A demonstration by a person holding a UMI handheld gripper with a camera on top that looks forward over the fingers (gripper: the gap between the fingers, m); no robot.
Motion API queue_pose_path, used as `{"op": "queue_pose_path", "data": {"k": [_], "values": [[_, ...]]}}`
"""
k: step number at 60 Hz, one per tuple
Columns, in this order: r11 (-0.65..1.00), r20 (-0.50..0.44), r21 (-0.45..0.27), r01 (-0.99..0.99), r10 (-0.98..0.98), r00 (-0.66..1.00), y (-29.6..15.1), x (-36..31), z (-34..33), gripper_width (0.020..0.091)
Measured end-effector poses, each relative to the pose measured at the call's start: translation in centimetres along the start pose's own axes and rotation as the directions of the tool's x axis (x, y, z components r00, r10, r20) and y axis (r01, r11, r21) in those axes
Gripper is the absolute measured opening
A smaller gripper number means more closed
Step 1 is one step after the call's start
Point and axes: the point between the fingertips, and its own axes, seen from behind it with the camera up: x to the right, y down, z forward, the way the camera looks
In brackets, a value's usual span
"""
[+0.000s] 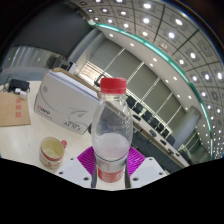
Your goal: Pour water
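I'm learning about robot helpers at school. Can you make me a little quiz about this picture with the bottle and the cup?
1. True or false: the bottle has a red cap.
2. What is the claw doing? A) hanging open away from everything B) shut on the bottle, pink pads at both its sides C) holding the cup
3. Fill in: the small cup stands on the white table beside the bottle, and behind them sits a white ____.

Key: 1 true. 2 B. 3 box. The bottle is upright, so pouring has not begun.
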Motion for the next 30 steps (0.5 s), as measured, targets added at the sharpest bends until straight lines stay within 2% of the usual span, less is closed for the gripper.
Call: {"op": "queue_pose_path", "data": {"k": [5,10,18,28,30], "values": [[0.961,0.095,-0.027,-0.276,0.278,0.956,1.4,-1.5,0.1,0.0382],[0.905,0.123,-0.05,-0.422,0.425,0.897,3.4,-3.0,1.0,0.0381],[0.861,0.152,-0.073,-0.503,0.508,0.848,6.6,-5.3,2.5,0.0382],[0.825,0.158,-0.134,-0.549,0.565,0.81,11.1,-7.8,3.6,0.0391],[0.824,0.158,-0.082,-0.561,0.567,0.809,10.6,-7.5,3.5,0.0398]]}}
